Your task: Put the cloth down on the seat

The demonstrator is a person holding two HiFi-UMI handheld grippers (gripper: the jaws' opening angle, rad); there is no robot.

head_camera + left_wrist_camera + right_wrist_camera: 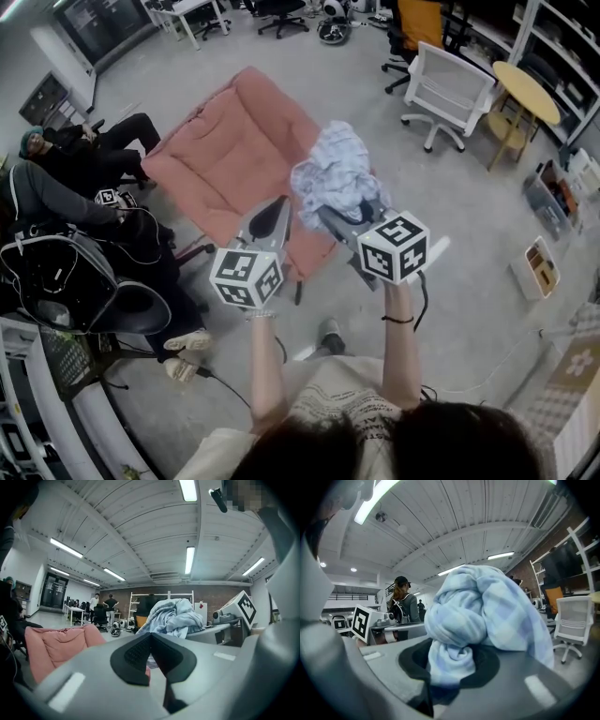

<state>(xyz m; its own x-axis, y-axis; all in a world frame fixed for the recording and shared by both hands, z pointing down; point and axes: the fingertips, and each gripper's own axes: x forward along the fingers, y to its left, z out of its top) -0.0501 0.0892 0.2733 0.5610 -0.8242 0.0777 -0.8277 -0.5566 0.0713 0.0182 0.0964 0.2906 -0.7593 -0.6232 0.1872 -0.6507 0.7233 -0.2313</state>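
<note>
Bright, even light from ceiling tubes [189, 559] — soft shadows; fisheye edges dark (vignetted), near jaws blurred.

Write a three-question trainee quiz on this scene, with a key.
1. True or false: the cloth already lies on the pink seat.
2. Which gripper holds the cloth? A. the left gripper B. the right gripper C. both
3. Fill in: the left gripper's jaws are ___ (open or shut), with nothing between them.

Key: 1 false, it is held up in the air; 2 B; 3 shut.
</note>
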